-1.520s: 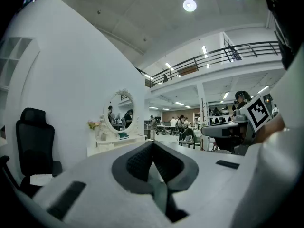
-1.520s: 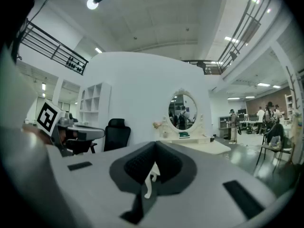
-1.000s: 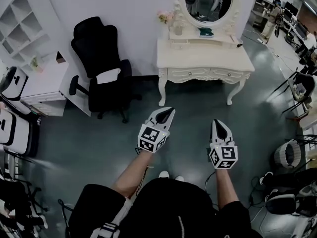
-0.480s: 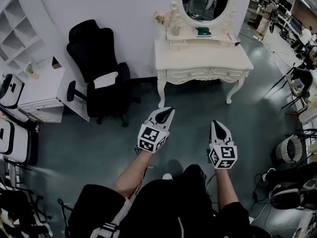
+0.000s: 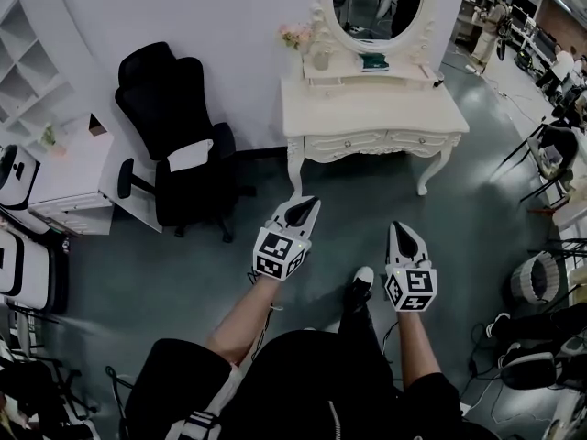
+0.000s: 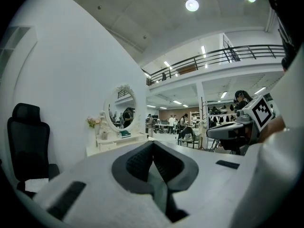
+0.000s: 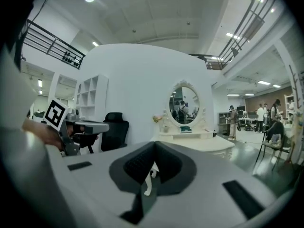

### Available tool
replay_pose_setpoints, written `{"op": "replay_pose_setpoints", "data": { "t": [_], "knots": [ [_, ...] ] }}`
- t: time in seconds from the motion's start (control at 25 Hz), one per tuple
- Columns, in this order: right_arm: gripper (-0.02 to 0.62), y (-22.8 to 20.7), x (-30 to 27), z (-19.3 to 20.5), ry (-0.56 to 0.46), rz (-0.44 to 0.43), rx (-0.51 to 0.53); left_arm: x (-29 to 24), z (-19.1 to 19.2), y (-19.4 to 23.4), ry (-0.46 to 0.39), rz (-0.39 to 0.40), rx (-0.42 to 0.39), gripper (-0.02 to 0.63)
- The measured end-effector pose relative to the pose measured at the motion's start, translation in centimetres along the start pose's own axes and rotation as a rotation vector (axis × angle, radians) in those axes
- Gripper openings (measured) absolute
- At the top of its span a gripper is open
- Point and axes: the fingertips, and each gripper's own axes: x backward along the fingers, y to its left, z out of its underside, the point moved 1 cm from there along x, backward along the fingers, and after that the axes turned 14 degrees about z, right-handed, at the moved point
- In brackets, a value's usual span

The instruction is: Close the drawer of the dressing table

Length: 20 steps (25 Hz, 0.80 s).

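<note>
The cream dressing table [image 5: 371, 108] with its oval mirror [image 5: 371, 3] stands against the white wall ahead. Its two front drawers [image 5: 344, 142] look flush from here; I cannot tell if either is out. My left gripper [image 5: 316, 202] hangs over the floor short of the table's left leg, its jaws together and empty. My right gripper [image 5: 400, 225] is beside it, further from the table, its jaws also together with nothing between them. The left gripper view shows its shut jaws [image 6: 153, 144] and the table [image 6: 116, 144] beyond. In the right gripper view the jaws [image 7: 154, 144] meet in front of the table [image 7: 194, 139].
A black office chair [image 5: 179, 136] stands left of the table. A white cabinet [image 5: 69, 168] and shelves [image 5: 27, 53] fill the far left. Chairs [image 5: 559, 163], a round basket [image 5: 537, 282] and cables crowd the right. Green floor lies between me and the table; my shoe [image 5: 360, 282] is forward.
Both grippers and the camera have come closer to the dressing table. A shoe has stepped forward between the arms. The jaws stay together.
</note>
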Motion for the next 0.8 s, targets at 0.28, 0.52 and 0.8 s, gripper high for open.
{"op": "replay_pose_setpoints", "data": {
  "t": [0.28, 0.52, 0.8],
  "knots": [
    [0.002, -3.1, -5.5, -0.2, 0.005, -0.008, -0.003, -4.8, 0.3, 3.0, 0.004, -0.021, 0.010, 0.006],
    [0.002, -6.3, -12.4, -1.1, 0.003, -0.051, -0.005, -10.5, -0.1, 6.6, 0.016, -0.059, 0.011, 0.006],
    [0.003, -11.3, -22.0, -4.1, -0.009, -0.116, 0.018, -19.1, -2.3, 11.9, 0.000, -0.125, 0.015, 0.006]
  ]
}}
